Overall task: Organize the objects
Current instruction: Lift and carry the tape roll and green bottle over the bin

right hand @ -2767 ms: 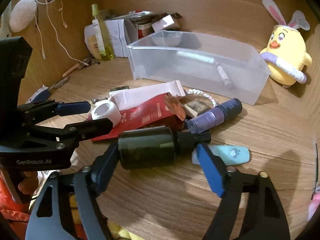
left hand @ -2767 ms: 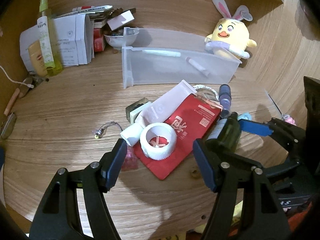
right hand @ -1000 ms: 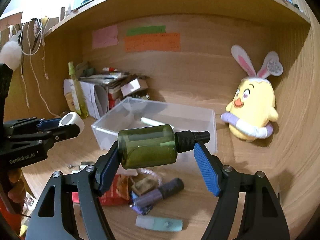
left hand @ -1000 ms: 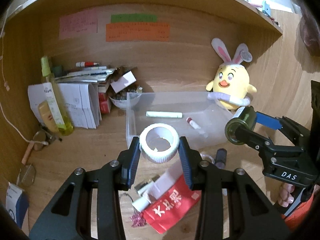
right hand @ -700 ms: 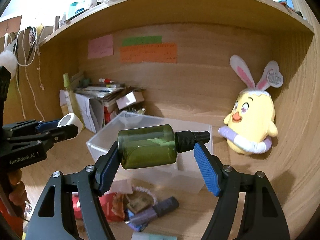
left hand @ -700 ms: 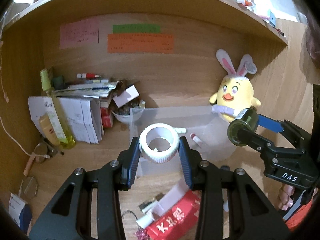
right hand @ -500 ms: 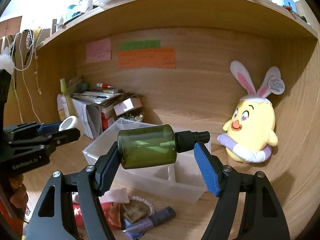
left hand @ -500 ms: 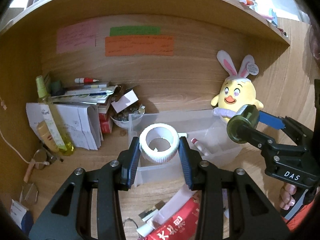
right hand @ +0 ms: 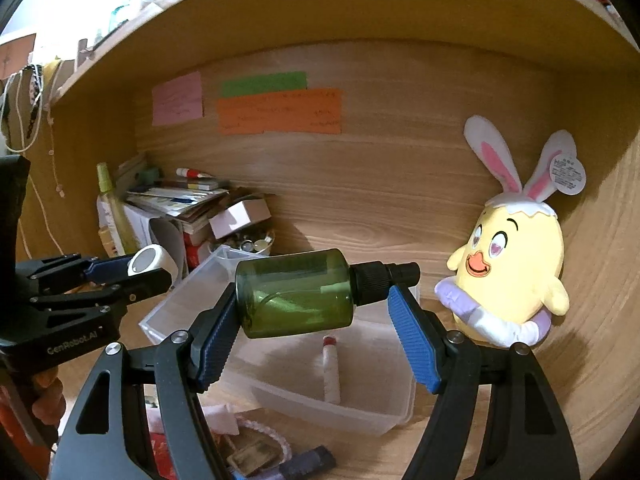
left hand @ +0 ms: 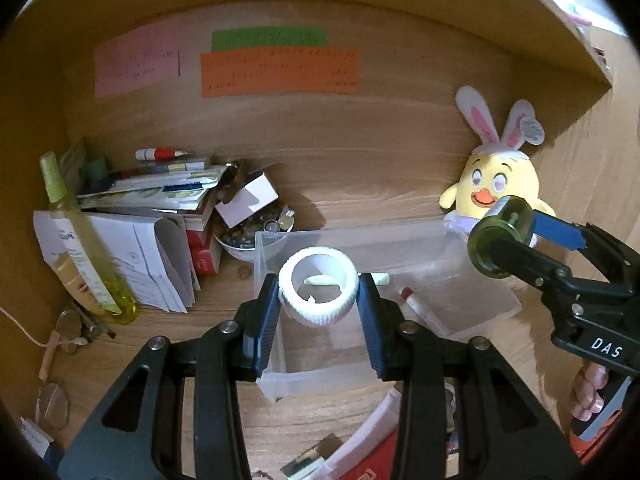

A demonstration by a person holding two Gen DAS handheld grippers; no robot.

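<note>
The left gripper (left hand: 319, 304) clamps a white ribbed ring (left hand: 318, 295) between its 2 blue pads, the ring's hole facing the camera. It hangs above the near end of a clear bin (left hand: 472, 312) that stands on the wooden desk (left hand: 224, 404).

The right gripper (right hand: 314, 316) grips a green bottle (right hand: 294, 294) lying crosswise: its base is against the left pad and its black cap (right hand: 384, 276) points at the right pad. Whether the cap's tip touches that pad cannot be told. The bottle is in the air over the bin's far half.

In the bin lie a white tube with a red cap (right hand: 331, 372) and a pale green stick (left hand: 320, 280). A yellow chick plush (right hand: 516, 264) with rabbit ears sits just right of the bin. Left of it are a bowl of small bits (left hand: 256, 236), stacked papers (left hand: 152, 196) and a yellow spray bottle (left hand: 80, 248). Loose clutter, including a red packet (left hand: 372, 464), lies in front of the bin. 3 coloured notes (right hand: 276, 112) are stuck on the back wall.
</note>
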